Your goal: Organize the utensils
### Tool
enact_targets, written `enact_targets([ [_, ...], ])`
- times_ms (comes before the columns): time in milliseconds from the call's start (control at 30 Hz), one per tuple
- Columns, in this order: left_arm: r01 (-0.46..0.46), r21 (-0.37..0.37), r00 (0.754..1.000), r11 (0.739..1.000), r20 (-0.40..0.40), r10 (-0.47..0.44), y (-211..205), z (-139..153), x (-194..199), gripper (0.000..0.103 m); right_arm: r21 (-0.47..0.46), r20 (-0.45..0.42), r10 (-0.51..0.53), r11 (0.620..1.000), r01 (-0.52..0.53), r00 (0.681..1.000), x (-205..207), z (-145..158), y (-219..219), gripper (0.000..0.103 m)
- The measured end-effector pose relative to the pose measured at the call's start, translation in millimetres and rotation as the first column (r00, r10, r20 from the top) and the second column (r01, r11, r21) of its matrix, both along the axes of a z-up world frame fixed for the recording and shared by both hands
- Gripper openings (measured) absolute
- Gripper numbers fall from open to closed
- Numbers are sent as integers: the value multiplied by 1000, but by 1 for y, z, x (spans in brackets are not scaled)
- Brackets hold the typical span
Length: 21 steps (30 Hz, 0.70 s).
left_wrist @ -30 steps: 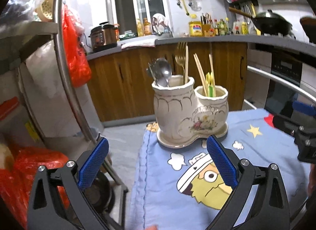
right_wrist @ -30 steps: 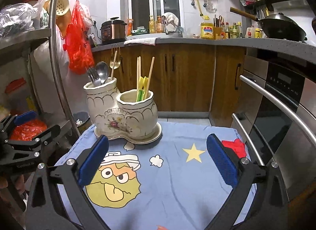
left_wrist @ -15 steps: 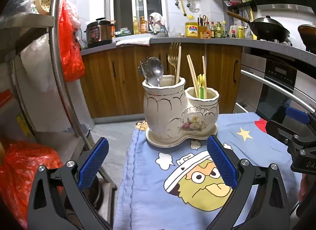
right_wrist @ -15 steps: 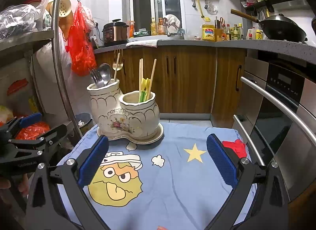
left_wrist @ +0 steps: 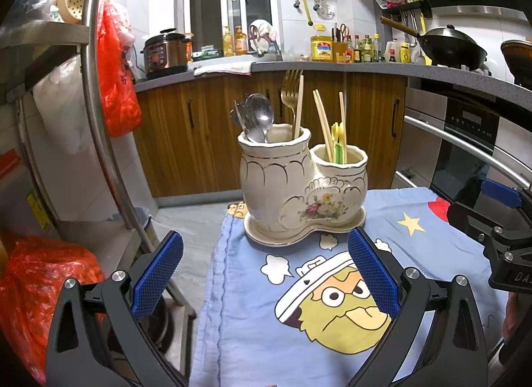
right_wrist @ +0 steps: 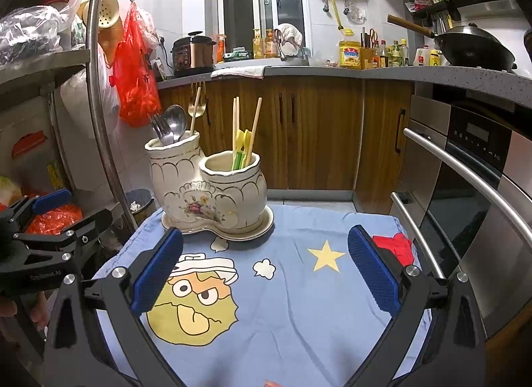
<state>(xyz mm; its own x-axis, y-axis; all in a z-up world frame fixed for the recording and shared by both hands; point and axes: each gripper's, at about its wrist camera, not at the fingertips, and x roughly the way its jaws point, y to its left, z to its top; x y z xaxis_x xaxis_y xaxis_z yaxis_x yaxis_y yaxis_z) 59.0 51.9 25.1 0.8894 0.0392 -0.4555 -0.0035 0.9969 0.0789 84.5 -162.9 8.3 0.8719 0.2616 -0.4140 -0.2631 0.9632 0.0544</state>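
Over the last second the left gripper (left_wrist: 265,272) swings to centre the two-cup ceramic holder (left_wrist: 301,187) on the blue cloth (left_wrist: 252,337)—the right gripper (right_wrist: 265,270) barely shifts—both gape empty, and every utensil (left_wrist: 262,117) already stands in the cups.

Bright, even indoor light from overhead, white tiles glowing toward 12 o'clock. Heavy fisheye bend: shelf pole (left_wrist: 99,114) bowed at 9 o'clock, oven handle (right_wrist: 465,167) curved at 3 o'clock. Black vignette in every corner. Glare streaks along pole and handle. Soft shadow under ceramic holder (left_wrist: 299,187) on blue cloth (left_wrist: 266,337). Centre sharp, rims slightly smeared.
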Motion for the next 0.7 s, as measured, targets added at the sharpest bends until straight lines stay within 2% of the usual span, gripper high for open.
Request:
enact_targets([
  [700, -1, -1, 1000, 1000, -6, 1, 1, -2, 1, 98, 2, -10, -3, 1000, 3, 1000, 2, -3, 2, 98],
])
